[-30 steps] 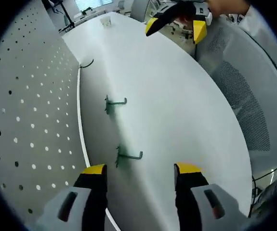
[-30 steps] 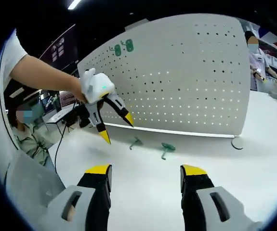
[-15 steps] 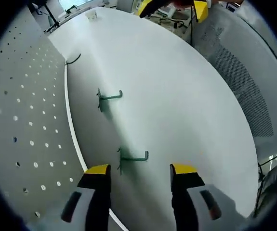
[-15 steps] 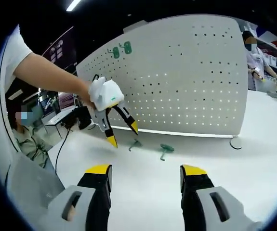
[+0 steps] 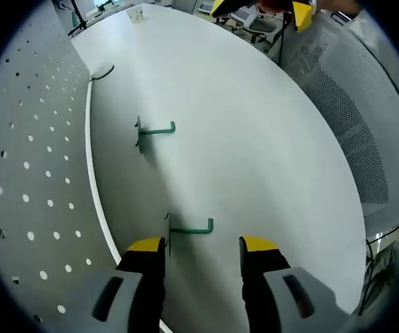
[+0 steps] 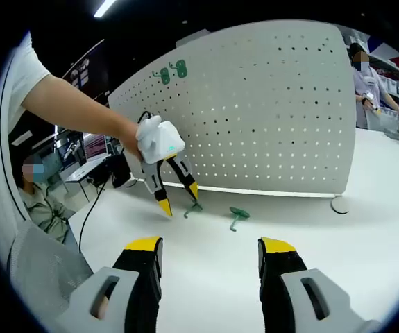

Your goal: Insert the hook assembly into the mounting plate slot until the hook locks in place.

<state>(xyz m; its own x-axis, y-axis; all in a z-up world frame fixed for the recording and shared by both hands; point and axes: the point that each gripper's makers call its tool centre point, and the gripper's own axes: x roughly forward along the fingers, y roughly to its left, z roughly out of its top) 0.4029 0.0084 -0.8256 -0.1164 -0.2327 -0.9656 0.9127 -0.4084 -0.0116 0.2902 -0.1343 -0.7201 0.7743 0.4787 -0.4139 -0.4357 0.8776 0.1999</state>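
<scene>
Near hook (image 5: 189,227): lies flat on the table (image 5: 255,139), close to the pegboard's foot, just ahead of the left gripper (image 5: 198,244) and between the lines of its jaws.
Far hook (image 5: 154,130): same strip of table along the board's base, well apart from the first.
Pegboard (image 6: 268,118): stands upright along one table edge; two green pieces hang near its upper corner.
Left gripper: jaws apart, empty, low over the near hook.
Right gripper (image 6: 209,244): jaws apart, empty, held back over open table.
Handling: thin wire-like hook, likely light and stiff, apt to skid or twist on the smooth top; best pinched across the straight shank, leaving the plate end free for the holes.
</scene>
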